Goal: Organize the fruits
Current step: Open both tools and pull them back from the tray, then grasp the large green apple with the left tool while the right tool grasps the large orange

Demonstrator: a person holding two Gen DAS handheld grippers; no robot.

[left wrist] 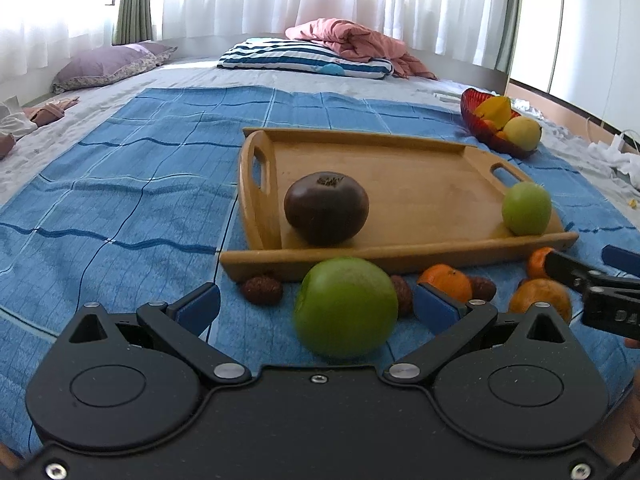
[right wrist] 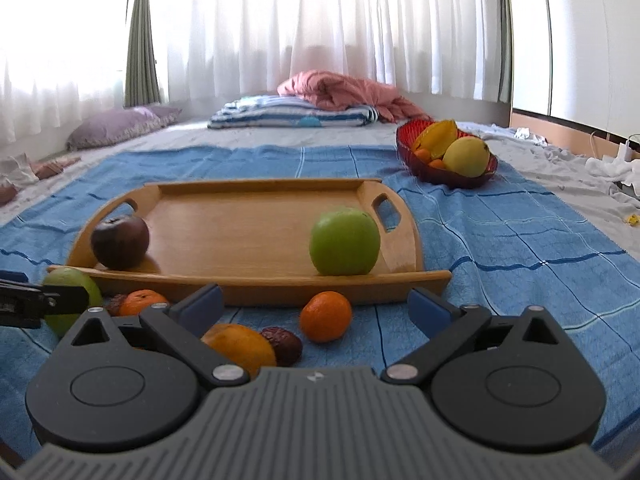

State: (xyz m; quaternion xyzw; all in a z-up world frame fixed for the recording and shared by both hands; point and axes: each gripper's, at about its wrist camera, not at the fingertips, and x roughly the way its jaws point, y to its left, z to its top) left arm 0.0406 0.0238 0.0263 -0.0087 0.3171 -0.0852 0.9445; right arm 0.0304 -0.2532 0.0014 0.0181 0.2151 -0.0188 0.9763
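Note:
A wooden tray (left wrist: 420, 176) (right wrist: 248, 220) lies on the blue blanket, holding a dark red apple (left wrist: 326, 208) (right wrist: 120, 242) at its left and a green apple (left wrist: 526, 208) (right wrist: 344, 240) at its right. A second green apple (left wrist: 346, 306) (right wrist: 72, 296) lies on the blanket between the open fingers of my left gripper (left wrist: 316, 304), untouched on either side. My right gripper (right wrist: 316, 306) is open and empty above the blanket, with a tangerine (right wrist: 326, 316), an orange (right wrist: 240, 346) and a dark date (right wrist: 284, 346) in front of it. More tangerines (left wrist: 448, 282) and dates (left wrist: 262, 290) lie before the tray.
A red bowl (left wrist: 470, 114) (right wrist: 408, 148) with a yellow fruit, a starfruit and small oranges stands at the back right. Pillows and a pink quilt (right wrist: 348, 92) lie further back on the bed. The right gripper's finger (left wrist: 592, 280) shows at the right of the left wrist view.

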